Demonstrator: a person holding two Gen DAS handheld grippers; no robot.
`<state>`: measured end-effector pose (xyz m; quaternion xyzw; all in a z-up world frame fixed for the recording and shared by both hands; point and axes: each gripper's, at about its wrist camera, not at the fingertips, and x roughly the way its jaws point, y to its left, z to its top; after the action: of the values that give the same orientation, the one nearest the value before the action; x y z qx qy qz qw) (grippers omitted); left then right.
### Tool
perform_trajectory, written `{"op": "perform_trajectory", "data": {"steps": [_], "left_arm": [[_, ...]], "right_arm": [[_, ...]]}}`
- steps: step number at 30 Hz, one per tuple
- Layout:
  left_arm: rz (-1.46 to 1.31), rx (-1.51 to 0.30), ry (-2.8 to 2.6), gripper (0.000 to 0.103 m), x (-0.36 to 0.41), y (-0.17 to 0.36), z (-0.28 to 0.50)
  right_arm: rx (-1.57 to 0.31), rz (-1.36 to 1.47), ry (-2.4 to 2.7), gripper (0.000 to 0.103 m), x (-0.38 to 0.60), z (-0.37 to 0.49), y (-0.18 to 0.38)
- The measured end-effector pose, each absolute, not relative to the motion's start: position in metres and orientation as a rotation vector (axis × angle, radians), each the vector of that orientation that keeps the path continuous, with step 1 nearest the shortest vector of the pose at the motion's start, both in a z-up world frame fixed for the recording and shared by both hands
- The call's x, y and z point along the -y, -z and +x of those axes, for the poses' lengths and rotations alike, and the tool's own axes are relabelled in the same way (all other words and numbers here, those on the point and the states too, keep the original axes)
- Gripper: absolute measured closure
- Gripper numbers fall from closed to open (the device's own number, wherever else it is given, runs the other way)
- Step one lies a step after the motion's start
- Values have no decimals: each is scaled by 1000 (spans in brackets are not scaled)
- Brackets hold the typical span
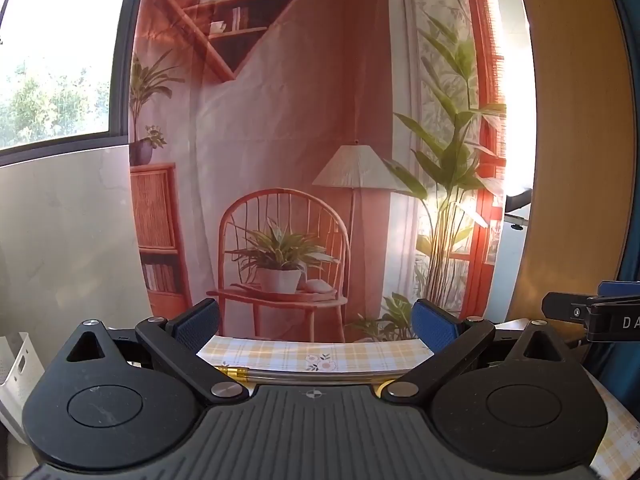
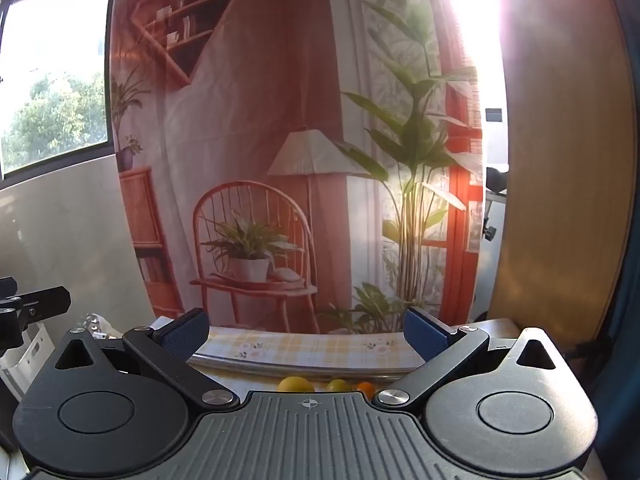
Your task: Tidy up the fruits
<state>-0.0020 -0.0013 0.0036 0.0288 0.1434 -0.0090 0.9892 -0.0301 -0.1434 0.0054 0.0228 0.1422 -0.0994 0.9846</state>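
Near the checked tablecloth's (image 2: 312, 346) far edge — three small fruits (image 2: 296, 384) lie in a left-right row.
Left gripper (image 1: 316, 320) and right gripper (image 2: 306, 330) both gape wide, empty; "DA" lettering shows at right in the left wrist view.

The counter (image 2: 308, 346) is spread with a yellow-and-white checked cloth (image 1: 320, 354) printed with small pink flowers, and it runs to a far edge just in front of a hanging backdrop. In the left wrist view a clear tube with a gold-coloured end (image 1: 304, 376) lies across the cloth. In the right wrist view three fruits sit on the counter in a row, only their tops showing: a larger yellow fruit (image 2: 295, 383), a smaller yellow-green fruit (image 2: 338, 385) and a small orange fruit (image 2: 366, 388), close beside each other.
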Motion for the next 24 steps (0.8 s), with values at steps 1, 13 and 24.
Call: {"op": "perform_trajectory", "data": {"steps": [1, 13, 24], "left_arm": [[63, -289, 17, 0, 2, -4, -2], [68, -282, 15, 0, -2, -1, -3], [63, -287, 13, 0, -4, 0, -2]], "right_arm": [[-288, 48, 200, 0, 143, -30, -5], [-292, 56, 201, 0, 147, -29, -6], [-291, 53, 203, 0, 146, -30, -6]]}}
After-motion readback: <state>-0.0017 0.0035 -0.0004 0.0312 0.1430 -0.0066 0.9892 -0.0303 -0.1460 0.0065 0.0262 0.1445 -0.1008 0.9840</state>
